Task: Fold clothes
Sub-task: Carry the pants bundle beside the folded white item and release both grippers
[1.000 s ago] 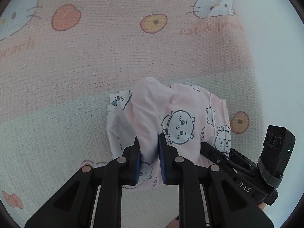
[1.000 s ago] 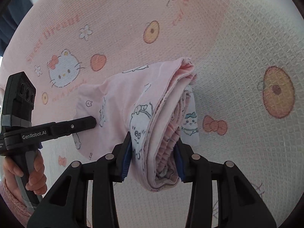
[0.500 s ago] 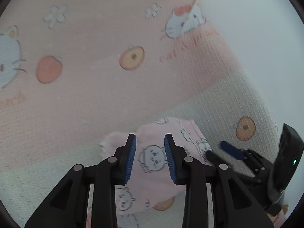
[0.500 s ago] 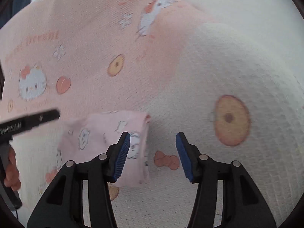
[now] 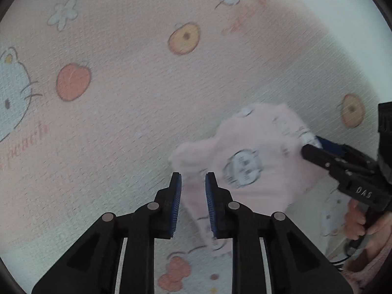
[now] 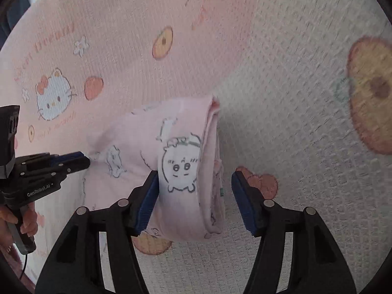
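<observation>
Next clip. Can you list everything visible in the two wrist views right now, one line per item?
garment: one, pale pink with cartoon animal prints, folded into layers, on the blanket between the two grippers
blanket: one, waffle weave, pink and pale bands with cat, peach and flower prints, under everything
wall: one, whitish, beyond the blanket's far edge
left gripper: one, black with blue pads, closed on a fold of the garment
right gripper: one, black with blue pads, jaws wide open either side of the garment's folded edge
hands: two, the left hand and the right hand, each around a gripper handle
sleeve: one, pink, at the right wrist
</observation>
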